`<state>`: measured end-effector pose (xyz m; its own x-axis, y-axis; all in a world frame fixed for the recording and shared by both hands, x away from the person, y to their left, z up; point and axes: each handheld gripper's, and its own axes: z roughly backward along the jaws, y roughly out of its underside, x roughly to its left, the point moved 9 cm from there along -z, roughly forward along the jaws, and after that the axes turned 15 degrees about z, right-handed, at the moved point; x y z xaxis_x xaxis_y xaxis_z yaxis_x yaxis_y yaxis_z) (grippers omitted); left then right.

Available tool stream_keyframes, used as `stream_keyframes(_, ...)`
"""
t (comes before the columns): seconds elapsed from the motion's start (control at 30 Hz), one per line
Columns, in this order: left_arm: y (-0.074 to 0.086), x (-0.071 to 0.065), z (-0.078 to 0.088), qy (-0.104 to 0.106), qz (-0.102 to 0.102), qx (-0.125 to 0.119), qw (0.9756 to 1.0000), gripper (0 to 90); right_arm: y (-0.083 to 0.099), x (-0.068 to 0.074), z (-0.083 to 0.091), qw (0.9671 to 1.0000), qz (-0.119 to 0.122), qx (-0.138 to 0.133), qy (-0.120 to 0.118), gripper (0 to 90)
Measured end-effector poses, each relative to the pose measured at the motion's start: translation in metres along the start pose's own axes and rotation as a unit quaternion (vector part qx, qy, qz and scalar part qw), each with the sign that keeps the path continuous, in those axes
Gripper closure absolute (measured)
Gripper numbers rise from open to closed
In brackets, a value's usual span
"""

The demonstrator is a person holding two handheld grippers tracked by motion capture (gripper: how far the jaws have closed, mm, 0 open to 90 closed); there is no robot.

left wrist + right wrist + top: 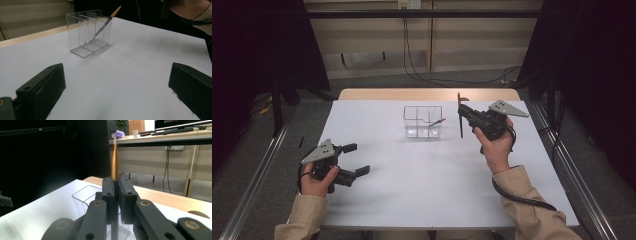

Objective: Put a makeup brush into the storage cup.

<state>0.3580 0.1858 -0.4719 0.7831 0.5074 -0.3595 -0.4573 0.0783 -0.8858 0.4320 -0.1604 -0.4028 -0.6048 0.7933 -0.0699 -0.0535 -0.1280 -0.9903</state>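
A clear plastic holder (423, 121) with several compartments stands at the middle of the white table (427, 175). One thin brush (435, 121) with an orange end leans inside it, also clear in the left gripper view (103, 25). Just right of the holder, my right gripper (463, 115) is shut on a second brush (461, 130), held upright. In the right gripper view its golden shaft (114, 162) rises from between the closed jaws (117, 195), with the holder's rim (83, 195) below. My left gripper (356, 159) rests open at the table's front left, nothing between its fingers (42, 87).
The holder (86, 32) stands about a hand's length ahead of the left gripper. A wooden strip (427, 94) borders the table's far edge. Metal rails (257, 170) run along both sides, and cables (452, 80) lie on the floor behind.
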Motion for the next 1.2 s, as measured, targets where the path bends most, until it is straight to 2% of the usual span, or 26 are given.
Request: stream_keyframes(1.2,0.000,0.001,0.000,0.002,0.002,-0.003,1.0000,0.9,-0.008,-0.016,-0.036,0.9997,0.008,-0.019,0.013,84.6)
